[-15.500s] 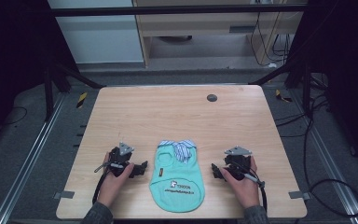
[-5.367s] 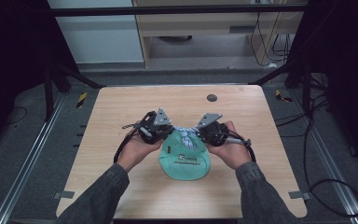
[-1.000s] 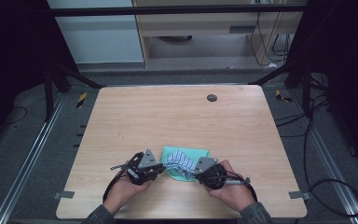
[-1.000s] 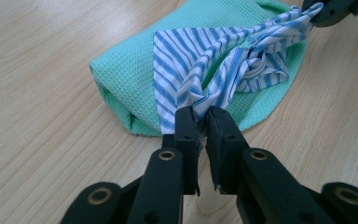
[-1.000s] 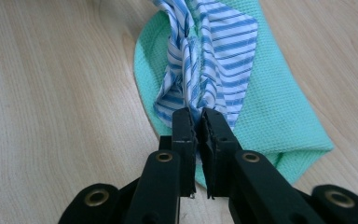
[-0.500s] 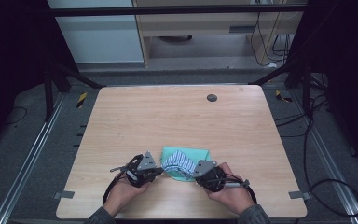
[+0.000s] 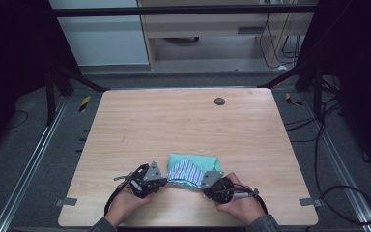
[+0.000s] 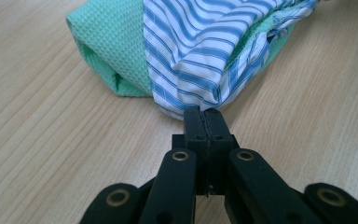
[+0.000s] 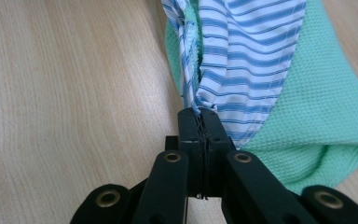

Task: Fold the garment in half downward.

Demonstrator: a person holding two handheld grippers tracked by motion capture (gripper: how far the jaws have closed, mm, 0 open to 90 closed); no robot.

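Observation:
A small green garment [image 7: 200, 160] with a blue-and-white striped part [image 7: 185, 173] lies folded near the front edge of the wooden table [image 7: 183, 125]. My left gripper [image 7: 165, 180] lies at its left corner. In the left gripper view its jaws [image 8: 204, 116] are shut on the lower edge of the striped cloth [image 8: 200, 51], with green waffle cloth [image 8: 107, 42] behind. My right gripper [image 7: 202, 183] is at the right corner. In the right gripper view its jaws [image 9: 199, 114] pinch the striped hem [image 9: 242, 51] beside the green cloth [image 9: 321, 116].
A dark round cap [image 7: 219, 101] sits in the table top at the far middle. Bare wood spreads behind and beside the garment. A black frame [image 7: 183, 9] and cables [image 7: 328, 145] surround the table on the floor.
Long ago the garment lay flat and the grippers rested apart from it. They later held its far end. Now it lies folded toward the front edge. The last second shows no visible move.

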